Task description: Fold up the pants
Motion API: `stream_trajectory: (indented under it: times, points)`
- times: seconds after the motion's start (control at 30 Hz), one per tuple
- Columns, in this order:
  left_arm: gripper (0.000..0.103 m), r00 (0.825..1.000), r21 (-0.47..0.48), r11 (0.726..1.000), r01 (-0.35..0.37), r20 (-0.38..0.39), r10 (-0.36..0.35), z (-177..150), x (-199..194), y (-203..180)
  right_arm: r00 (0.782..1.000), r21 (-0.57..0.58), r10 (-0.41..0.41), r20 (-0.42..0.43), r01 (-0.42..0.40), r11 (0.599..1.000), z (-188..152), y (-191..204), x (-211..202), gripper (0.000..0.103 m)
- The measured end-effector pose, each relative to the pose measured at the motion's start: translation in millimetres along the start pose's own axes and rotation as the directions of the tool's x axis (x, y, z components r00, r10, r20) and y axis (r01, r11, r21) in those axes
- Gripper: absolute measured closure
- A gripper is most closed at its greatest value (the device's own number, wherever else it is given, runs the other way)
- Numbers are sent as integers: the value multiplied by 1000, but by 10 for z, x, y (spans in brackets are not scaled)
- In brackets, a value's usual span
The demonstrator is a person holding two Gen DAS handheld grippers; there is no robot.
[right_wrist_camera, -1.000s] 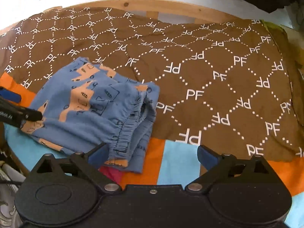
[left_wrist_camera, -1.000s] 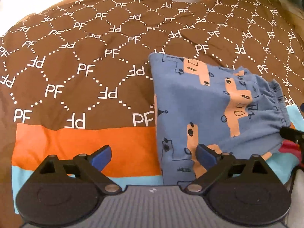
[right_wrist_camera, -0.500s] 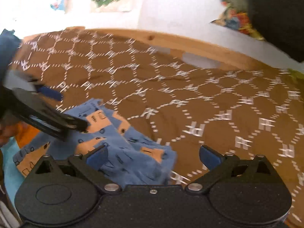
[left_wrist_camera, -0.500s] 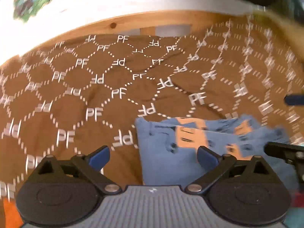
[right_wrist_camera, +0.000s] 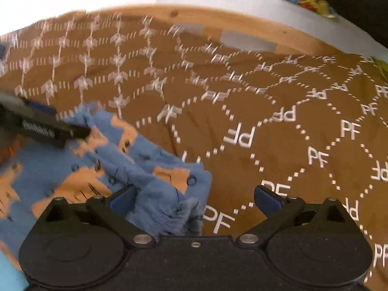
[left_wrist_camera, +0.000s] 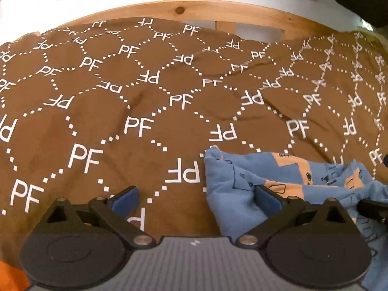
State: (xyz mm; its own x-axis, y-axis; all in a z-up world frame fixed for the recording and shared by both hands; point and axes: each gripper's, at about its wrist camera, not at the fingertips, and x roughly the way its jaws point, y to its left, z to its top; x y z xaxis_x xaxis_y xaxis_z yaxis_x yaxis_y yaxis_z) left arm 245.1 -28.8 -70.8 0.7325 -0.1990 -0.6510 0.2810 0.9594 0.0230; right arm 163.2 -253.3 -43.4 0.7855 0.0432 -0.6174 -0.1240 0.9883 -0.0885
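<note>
Folded pants (left_wrist_camera: 278, 184) lie on the blanket (left_wrist_camera: 145, 101) — both grippers' jaws apart.

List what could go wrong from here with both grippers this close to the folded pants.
1. The left gripper is open, with one finger against the pants; dragging it could undo the fold.
2. The right gripper is also open, and bunched cloth lies between its fingers; closing might grab several layers.
3. The right view is blurred, which suggests fast motion, and the pants could shift on the brown blanket.
</note>
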Motion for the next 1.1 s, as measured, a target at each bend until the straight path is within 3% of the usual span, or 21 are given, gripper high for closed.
stream_trajectory:
  times: [0.1,0.23,0.33,0.43,0.6,0.77,0.9,1.1]
  points:
    - [1,1000,-58,998,10,5,-9,49,-69,39,996,-45,-20,82,23,999,82,85,-146,1]
    - [1,1000,-40,999,-2,-10,1,58,-63,13,998,-93,-42,44,46,995,125,131,53,1]
    - [0,1000,-42,999,2,-21,-3,41,-49,23,994,-118,-108,14,109,987,50,98,200,1]
    - [0,999,-60,998,10,-40,-12,31,-11,53,993,-48,-117,19,118,992,37,5,169,1]
    - [0,999,-102,995,12,-48,-17,56,-39,99,981,-41,-172,92,176,984,44,-2,-69,1]
    - [0,999,-124,992,17,-34,-21,77,-191,92,968,-85,-251,18,251,964,-71,-61,-10,1]
    - [0,999,-104,995,6,-46,-11,8,-358,48,972,27,-229,49,228,973,-71,-151,-173,1]
    - [0,998,-118,993,0,-64,-7,-113,-673,2,985,13,-154,73,154,988,-190,32,-468,1]
